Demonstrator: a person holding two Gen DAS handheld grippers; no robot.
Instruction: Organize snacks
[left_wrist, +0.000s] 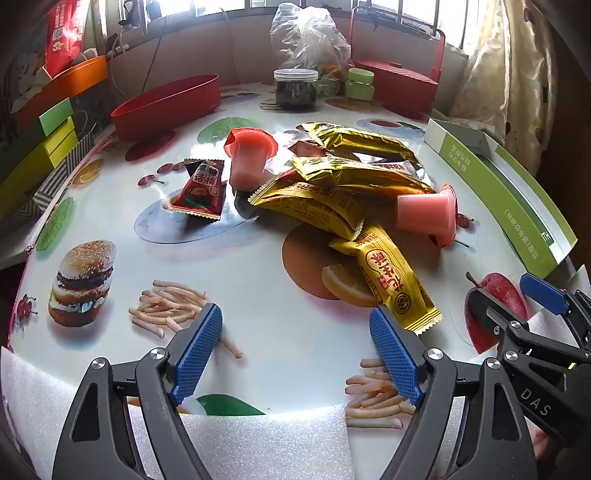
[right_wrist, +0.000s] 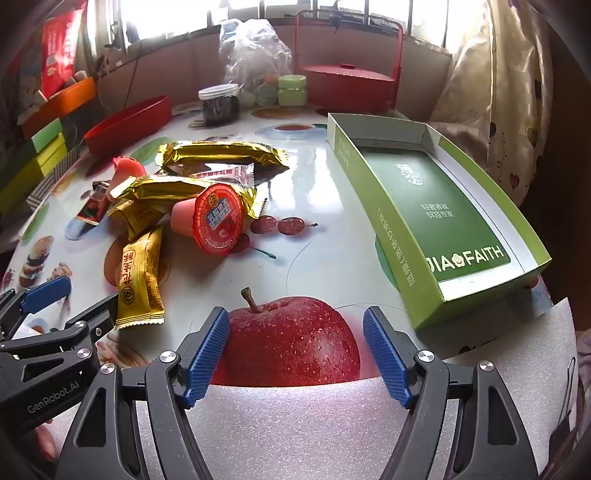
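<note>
A heap of snacks lies mid-table: several gold bar packets (left_wrist: 399, 280) (right_wrist: 142, 273), two pink jelly cups (left_wrist: 428, 216) (left_wrist: 249, 158), the nearer one on its side (right_wrist: 210, 221), and a dark red sachet (left_wrist: 201, 190). My left gripper (left_wrist: 295, 347) hovers open over the near table edge, its right fingertip close to the end of the nearest gold packet. My right gripper (right_wrist: 295, 350) is open above a printed apple, nothing between its fingers. Each gripper shows at the edge of the other's view (left_wrist: 517, 306) (right_wrist: 62, 306). A shallow green box (right_wrist: 436, 218) lies at the right.
A red oval basket (left_wrist: 166, 105) stands at the back left. A dark jar (left_wrist: 295, 90), a green jar (left_wrist: 360, 83), a plastic bag (left_wrist: 310, 37) and a red handled box (right_wrist: 347, 85) line the back. Stacked green boxes (left_wrist: 44, 140) sit left. White foam (left_wrist: 266, 443) covers the near edge.
</note>
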